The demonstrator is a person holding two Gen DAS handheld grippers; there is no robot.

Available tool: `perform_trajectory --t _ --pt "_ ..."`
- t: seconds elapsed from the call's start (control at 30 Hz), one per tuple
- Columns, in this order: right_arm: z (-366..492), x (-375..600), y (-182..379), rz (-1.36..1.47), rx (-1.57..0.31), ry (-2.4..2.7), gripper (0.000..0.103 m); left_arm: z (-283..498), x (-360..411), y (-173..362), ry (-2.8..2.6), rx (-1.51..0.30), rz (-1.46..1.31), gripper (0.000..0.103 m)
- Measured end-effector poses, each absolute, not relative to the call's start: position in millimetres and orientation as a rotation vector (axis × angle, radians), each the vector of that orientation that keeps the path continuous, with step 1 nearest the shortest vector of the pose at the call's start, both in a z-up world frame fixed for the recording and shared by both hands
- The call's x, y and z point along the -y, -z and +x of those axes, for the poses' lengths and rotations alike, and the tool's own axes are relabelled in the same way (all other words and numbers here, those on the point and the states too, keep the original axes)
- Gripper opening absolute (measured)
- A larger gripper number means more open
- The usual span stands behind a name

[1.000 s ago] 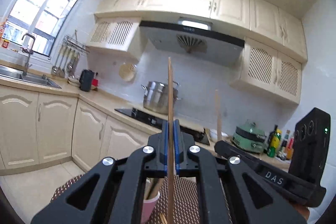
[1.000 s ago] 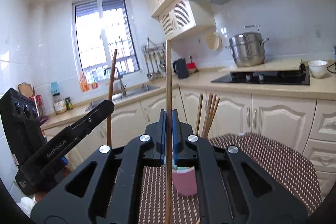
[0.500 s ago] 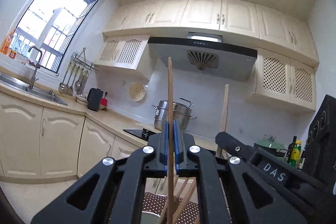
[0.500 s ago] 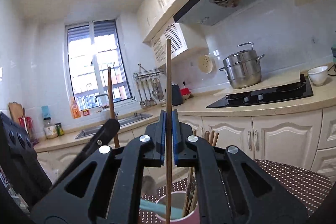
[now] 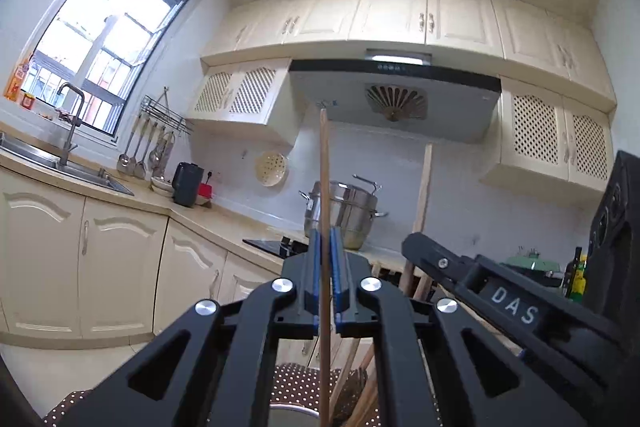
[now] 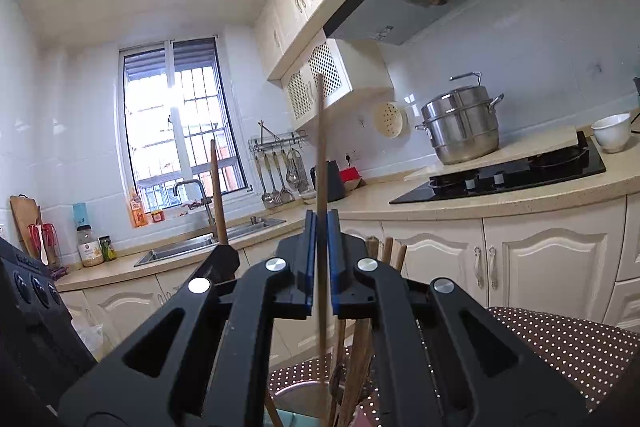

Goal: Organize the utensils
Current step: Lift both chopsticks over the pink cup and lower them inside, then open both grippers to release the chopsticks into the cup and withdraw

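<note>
In the left wrist view my left gripper is shut on an upright wooden chopstick. Its lower end points down at the rim of a cup at the bottom edge. To the right, my right gripper holds a second chopstick upright. In the right wrist view the right gripper is shut on its chopstick above the pink cup, which holds several wooden utensils. The left gripper stands at the left with its chopstick.
The cup stands on a table with a brown dotted cloth. Behind it are cream cabinets, a counter with a sink, a black hob with a steel pot, and a white bowl.
Both grippers have sunk and closed in on the cup, each still shut on its chopstick. The cup has slid to the bottom edge of both views, and the views show more ceiling.
</note>
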State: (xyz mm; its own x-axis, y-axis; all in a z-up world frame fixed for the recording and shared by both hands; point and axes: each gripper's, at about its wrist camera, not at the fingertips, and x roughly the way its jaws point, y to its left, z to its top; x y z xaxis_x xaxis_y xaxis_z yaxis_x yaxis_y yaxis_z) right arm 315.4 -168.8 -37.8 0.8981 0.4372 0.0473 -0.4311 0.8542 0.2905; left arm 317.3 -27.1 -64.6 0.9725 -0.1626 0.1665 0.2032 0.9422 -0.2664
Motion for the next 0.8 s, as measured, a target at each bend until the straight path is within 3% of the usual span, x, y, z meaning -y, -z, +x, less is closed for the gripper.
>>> perform_trajectory --t 0.8 --pt "301 152 57 0.152 -0.148 -0.490 0.006 308 9 74 0.161 0.059 -0.296 0.007"
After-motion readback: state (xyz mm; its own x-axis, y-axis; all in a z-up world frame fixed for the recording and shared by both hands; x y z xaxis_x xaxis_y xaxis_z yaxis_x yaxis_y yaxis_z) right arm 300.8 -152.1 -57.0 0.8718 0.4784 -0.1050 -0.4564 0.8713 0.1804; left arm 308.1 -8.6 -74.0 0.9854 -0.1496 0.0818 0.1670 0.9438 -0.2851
